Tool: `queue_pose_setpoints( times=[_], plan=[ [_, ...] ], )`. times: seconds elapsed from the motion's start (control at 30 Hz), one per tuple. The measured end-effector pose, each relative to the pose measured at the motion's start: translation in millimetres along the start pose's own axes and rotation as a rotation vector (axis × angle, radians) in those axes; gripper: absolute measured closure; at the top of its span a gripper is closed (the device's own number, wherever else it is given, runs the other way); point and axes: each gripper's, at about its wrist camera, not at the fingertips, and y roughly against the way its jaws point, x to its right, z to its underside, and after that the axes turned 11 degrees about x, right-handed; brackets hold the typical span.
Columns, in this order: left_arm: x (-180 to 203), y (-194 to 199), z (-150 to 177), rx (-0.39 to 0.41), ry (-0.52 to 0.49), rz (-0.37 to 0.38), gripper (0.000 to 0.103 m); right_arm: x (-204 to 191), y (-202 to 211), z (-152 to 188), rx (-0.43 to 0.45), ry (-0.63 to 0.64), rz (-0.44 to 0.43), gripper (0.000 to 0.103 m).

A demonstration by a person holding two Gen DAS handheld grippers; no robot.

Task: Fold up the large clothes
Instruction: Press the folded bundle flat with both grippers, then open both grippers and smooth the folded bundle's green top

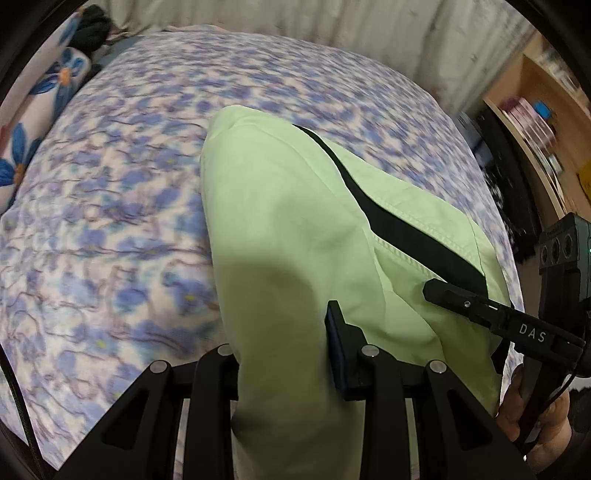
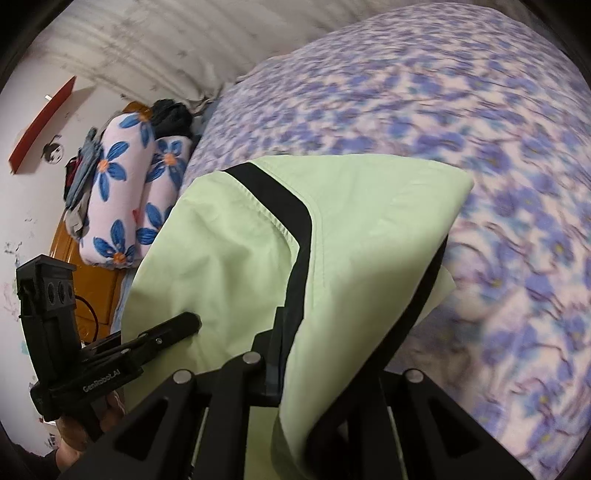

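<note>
- The green cloth (image 1: 280, 229) hangs in the air over the near edge of the bed (image 1: 110, 206). It is doubled over, so a fold looks under way.
- The left gripper (image 1: 284, 354) is pinched tight on one part of the cloth. Cloth runs down between its fingers and hides one of them.
- The right gripper (image 2: 325, 354) is clamped on the cloth too. A black stripe (image 2: 299, 236) on the cloth runs right into its bite.
- Both grips are close together, most likely to keep two edges lined up and the cloth off the bed until it can be laid flat.
- The far end of the cloth droops toward the middle of the bed. The view is blurry, so I cannot tell if it touches.
- The bed has a soft cover with purple flowers.
- Two pillows (image 2: 122, 199) with big blue flowers sit at the head of the bed, by a wooden board.
- A curtain (image 1: 332, 29) hangs along the far side. A shelf (image 1: 535, 122) stands near the foot.
</note>
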Motion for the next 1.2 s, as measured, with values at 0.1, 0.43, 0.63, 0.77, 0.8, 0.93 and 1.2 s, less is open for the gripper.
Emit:
queue_pose_setpoints(
  times=[0.1, 0.43, 0.63, 0.77, 0.8, 0.93, 1.2],
  plan=[
    [-30, 2, -13, 0.029, 0.010, -0.020, 0.075, -19, -24, -9, 0.005, 0.016, -0.025, 0.093],
    [-109, -52, -95, 0.124, -0.086, 0.005, 0.075, -50, -120, -70, 0.087, 0.051, -0.055, 0.094],
    [-145, -115, -148, 0.138, -0.137, 0.030, 0.075, -40, -184, -113, 0.131, 0.044, -0.044, 0.094],
    [-161, -148, -177, 0.166, -0.167, 0.021, 0.075, -37, -222, -138, 0.167, 0.071, -0.035, 0.093],
    [-166, -156, -182, 0.171, -0.173, 0.016, 0.075, -33, -235, -145, 0.169, 0.064, -0.041, 0.093],
    [-187, -193, -190, 0.142, -0.163, -0.023, 0.072, -12, -276, -155, 0.134, 0.005, 0.001, 0.091],
    [-233, -222, -170, 0.086, -0.058, -0.157, 0.039, 16, -282, -151, 0.047, -0.041, 0.122, 0.058]
  ],
)
